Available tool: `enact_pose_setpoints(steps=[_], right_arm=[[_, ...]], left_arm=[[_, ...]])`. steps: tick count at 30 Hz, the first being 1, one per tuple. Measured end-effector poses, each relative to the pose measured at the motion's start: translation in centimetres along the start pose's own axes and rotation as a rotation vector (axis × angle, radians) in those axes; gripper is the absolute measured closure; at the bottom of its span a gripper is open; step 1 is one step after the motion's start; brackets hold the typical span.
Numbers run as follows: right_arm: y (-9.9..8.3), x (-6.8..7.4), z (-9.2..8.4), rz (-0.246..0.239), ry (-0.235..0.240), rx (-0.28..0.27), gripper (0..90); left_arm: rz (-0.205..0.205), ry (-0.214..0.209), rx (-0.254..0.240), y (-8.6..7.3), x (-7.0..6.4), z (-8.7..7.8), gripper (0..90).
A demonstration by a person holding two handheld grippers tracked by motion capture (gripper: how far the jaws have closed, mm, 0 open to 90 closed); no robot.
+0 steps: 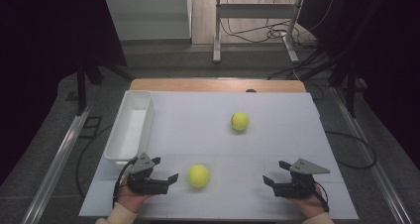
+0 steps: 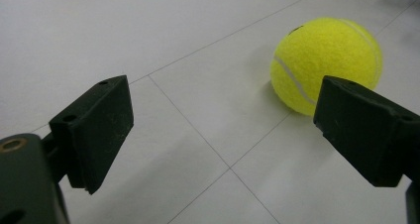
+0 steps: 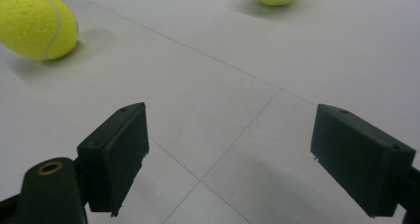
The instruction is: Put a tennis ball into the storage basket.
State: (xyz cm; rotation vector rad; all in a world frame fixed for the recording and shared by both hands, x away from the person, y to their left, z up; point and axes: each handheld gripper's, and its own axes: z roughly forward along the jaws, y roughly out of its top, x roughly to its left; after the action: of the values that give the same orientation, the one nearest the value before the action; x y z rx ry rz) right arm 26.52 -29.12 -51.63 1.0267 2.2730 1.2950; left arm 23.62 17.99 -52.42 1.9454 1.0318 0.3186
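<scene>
White worktop [image 1: 277,130] sheeting is seen under two tennis balls. Both tongs, left tongs [image 1: 164,171] and right tongs [image 1: 273,173], are held released and empty; the near ball [image 1: 198,175] lies just right of the left tongs, untouched.

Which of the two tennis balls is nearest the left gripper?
The near tennis ball, just off the open left gripper. The far tennis ball sits mid-table, well beyond it.
</scene>
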Motion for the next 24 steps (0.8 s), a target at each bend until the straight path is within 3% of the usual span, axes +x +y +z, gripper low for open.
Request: enact_pose_setpoints(steps=[17,24], right_arm=[[0.1,0.0,-0.2,-0.001,-0.017,-0.005,15.9],[0.1,0.1,-0.3,-0.006,-0.018,-0.013,16.1]], left_arm=[[0.016,-0.025,-0.032,2.8,-1.3,-1.1,9.7],[0.033,-0.037,-0.011,3.7,-1.7,-1.0,10.1]])
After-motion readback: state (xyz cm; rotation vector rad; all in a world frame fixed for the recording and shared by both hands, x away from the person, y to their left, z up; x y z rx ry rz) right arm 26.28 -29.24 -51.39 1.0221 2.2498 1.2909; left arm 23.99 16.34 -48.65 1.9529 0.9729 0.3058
